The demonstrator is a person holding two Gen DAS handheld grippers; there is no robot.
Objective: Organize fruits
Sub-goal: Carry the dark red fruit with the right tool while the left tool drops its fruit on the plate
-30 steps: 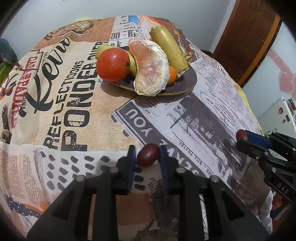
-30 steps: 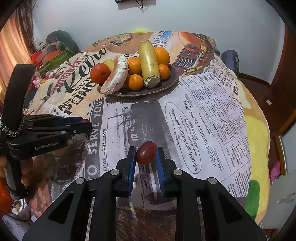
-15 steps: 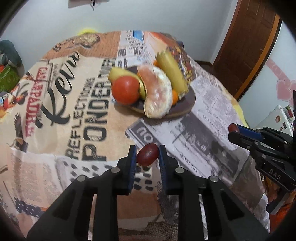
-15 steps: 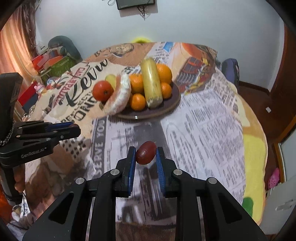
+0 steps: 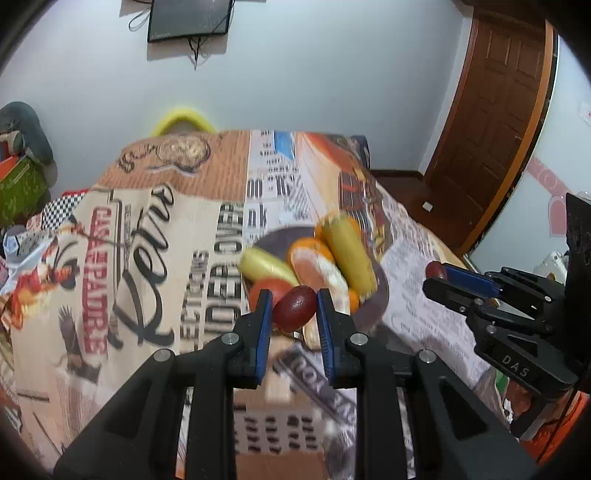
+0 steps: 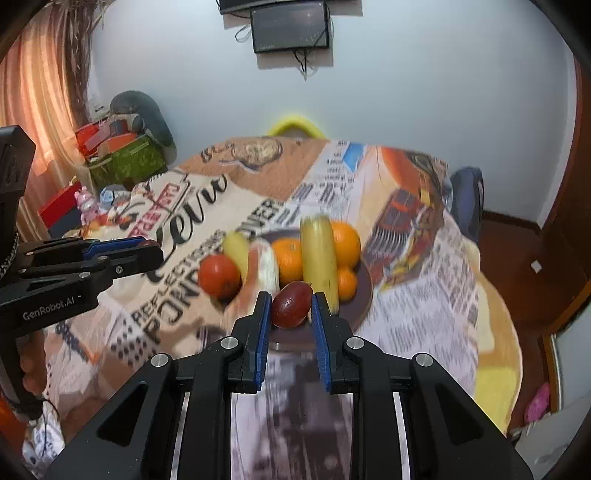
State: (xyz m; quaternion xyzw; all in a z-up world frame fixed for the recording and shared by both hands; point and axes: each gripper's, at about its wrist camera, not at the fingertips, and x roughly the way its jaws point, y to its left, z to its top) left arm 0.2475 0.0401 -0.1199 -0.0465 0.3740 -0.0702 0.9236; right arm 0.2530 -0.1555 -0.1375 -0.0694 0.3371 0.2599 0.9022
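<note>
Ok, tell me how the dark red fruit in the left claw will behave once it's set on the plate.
The dark red fruit looks smooth and egg-shaped, so it will probably roll. The plate is already crowded, so it may slide off. It is probably soft, so release it gently.

Room setting: newsprint-patterned tablecloth (image 6: 424, 280) covering the table; wall-mounted dark screen (image 6: 290, 31) with dangling cables; brown wooden door (image 5: 498, 122) at right; orange curtain (image 6: 37, 92) beside cluttered boxes (image 6: 122, 155)

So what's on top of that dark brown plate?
The dark brown plate holds oranges, a long yellow fruit, a red tomato and a peeled citrus piece; anything beneath them is hidden.
</note>
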